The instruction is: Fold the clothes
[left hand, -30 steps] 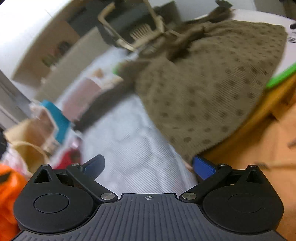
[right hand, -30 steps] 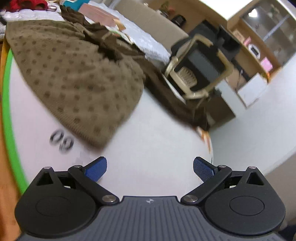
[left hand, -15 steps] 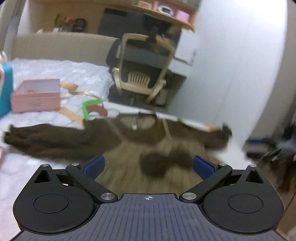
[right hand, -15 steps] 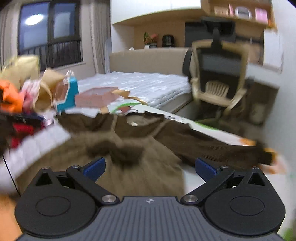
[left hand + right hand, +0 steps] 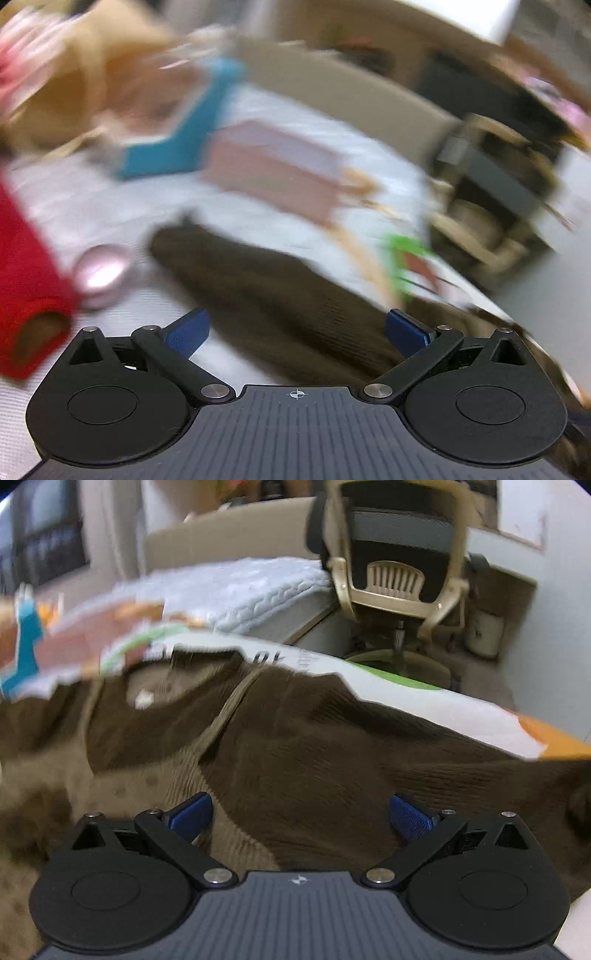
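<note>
both grippers, the left gripper (image 5: 295,330) over a dark sleeve (image 5: 266,295) trailing onto the bed (image 5: 110,206) and the right gripper (image 5: 300,814) over the brown garment (image 5: 314,753) spread on the bench (image 5: 424,701), have jaws wide apart and empty, so a sleeve grasp likely follows.

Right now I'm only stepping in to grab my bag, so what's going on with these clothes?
A person is starting to fold a brown garment spread out flat. The right gripper hangs open over its dark shoulder area, and the left gripper hangs open over a dark sleeve lying out across the white bedding. Neither holds any fabric yet, and the left view is blurred.
</note>
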The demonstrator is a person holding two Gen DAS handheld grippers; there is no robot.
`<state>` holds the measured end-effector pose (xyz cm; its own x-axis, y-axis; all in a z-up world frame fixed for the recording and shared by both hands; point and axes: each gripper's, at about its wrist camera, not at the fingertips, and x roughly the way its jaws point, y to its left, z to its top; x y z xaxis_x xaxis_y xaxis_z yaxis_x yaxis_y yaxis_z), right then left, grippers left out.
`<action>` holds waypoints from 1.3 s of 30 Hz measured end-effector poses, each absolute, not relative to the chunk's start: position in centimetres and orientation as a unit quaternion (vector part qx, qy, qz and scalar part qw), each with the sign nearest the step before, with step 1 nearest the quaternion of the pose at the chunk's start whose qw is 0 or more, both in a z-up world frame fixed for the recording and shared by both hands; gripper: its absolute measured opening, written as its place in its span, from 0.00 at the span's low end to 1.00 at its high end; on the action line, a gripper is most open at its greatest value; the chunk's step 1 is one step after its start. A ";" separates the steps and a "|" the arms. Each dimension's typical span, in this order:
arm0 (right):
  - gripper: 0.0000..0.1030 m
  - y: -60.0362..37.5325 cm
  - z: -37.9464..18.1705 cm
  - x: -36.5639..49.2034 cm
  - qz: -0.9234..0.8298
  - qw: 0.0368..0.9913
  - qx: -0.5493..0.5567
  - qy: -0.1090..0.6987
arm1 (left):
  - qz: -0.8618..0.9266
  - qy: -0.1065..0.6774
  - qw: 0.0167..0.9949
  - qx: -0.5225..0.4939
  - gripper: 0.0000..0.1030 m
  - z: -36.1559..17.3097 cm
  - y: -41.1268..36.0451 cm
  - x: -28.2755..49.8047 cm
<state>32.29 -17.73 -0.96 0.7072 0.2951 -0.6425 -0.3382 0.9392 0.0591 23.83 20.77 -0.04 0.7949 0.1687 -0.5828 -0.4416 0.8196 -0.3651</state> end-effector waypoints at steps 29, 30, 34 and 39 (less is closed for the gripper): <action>0.84 -15.5 5.1 31.4 0.256 0.925 -0.009 0.281 | -0.119 0.313 0.935 -0.119 0.94 3.4 5.7 29.4; 0.80 -14.2 4.7 32.4 0.263 0.920 -0.007 0.291 | -0.118 0.318 0.935 -0.104 0.95 3.1 5.8 29.0; 0.70 -9.3 2.4 36.2 0.258 0.911 -0.014 0.320 | -0.117 0.325 0.937 -0.049 0.98 2.1 6.1 27.2; 0.07 -7.2 1.1 37.0 0.269 0.900 -0.024 0.342 | -0.139 0.285 0.947 -0.046 1.00 3.5 6.3 25.8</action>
